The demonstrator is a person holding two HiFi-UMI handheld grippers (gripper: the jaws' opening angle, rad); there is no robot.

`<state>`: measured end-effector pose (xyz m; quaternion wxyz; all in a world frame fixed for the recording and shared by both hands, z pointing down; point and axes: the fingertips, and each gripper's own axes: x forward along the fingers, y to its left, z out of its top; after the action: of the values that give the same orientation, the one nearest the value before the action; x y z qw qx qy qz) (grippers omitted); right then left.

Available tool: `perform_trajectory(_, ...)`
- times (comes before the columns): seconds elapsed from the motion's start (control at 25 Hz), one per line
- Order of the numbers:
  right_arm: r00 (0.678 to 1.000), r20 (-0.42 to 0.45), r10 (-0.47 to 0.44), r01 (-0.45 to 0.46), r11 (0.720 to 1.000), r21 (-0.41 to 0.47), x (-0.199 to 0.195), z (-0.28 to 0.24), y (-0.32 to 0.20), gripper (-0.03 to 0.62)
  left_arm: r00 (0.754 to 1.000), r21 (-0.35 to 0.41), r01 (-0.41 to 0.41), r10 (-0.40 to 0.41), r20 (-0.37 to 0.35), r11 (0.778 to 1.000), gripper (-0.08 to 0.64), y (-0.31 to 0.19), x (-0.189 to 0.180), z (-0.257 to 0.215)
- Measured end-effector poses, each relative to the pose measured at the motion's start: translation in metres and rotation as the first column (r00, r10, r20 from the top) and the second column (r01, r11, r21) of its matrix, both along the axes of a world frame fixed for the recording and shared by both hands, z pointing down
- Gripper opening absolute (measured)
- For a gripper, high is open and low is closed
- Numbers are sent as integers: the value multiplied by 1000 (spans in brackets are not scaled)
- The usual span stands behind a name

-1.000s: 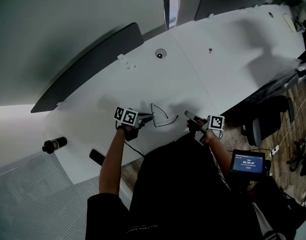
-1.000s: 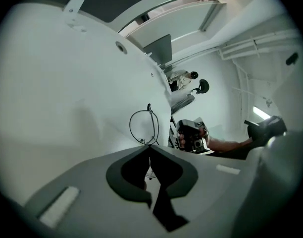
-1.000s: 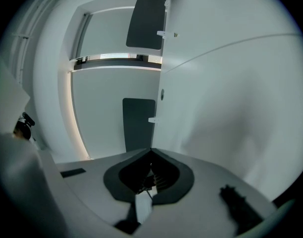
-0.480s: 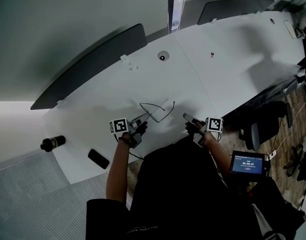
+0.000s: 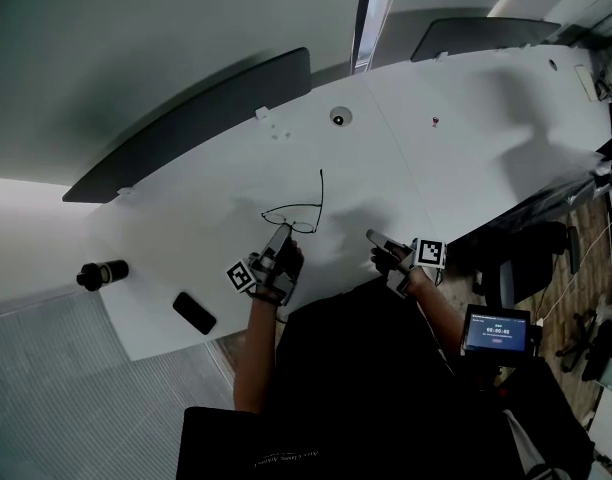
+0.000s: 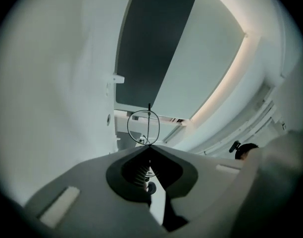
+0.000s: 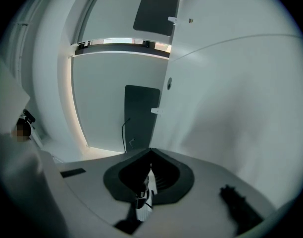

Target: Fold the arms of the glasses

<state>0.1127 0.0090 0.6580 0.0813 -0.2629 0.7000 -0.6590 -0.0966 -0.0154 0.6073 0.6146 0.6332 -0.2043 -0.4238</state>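
Note:
The thin black wire-rimmed glasses (image 5: 294, 213) hang a little above the white table (image 5: 186, 218), in front of the person. One arm of theirs sticks out towards the far side. My left gripper (image 5: 284, 229) is shut on the frame by a lens. In the left gripper view a round lens rim (image 6: 143, 125) stands just beyond the shut tips of the left gripper (image 6: 149, 146). My right gripper (image 5: 371, 235) hovers to the right of the glasses, apart from them. The right gripper (image 7: 150, 150) is shut, and nothing lies between its jaws.
A black phone-like slab (image 5: 194, 312) lies near the table's front left corner. A dark cylinder (image 5: 101, 271) sits beyond the left edge. A round grommet (image 5: 338, 117) is set in the far part of the table. A lit tablet (image 5: 496, 330) stands at the right.
My left gripper has lifted and turned, carrying the glasses up off the table and swinging them round. The right gripper has shifted only a little.

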Motion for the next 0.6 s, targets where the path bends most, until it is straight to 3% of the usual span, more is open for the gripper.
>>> perform_trajectory(0.08, 1000, 0, -11, 11, 1000, -2, -5, -1, 0, 9, 999, 33, 38, -38, -11, 999, 9, 5, 0, -2)
perform_trajectory(0.24, 999, -14, -29, 29, 1000, -3, -14, 2, 1, 9, 1000, 152, 4, 0, -26, 988, 9, 18, 13, -19)
perform_trajectory(0.32, 999, -27, -39, 39, 999, 19, -17, 2, -2, 9, 999, 172, -37, 39, -9, 984, 9, 21, 18, -20)
perform_trajectory(0.48, 997, -30, -72, 75, 991, 108, -24, -18, -9, 9, 978, 93, -179, 167, 125, 980, 9, 25, 33, -7)
perform_trajectory(0.6, 987, -74, -143, 158, 951, 264, -36, -47, -12, 9, 935, -13, -269, 264, 239, 963, 9, 29, 40, 3)
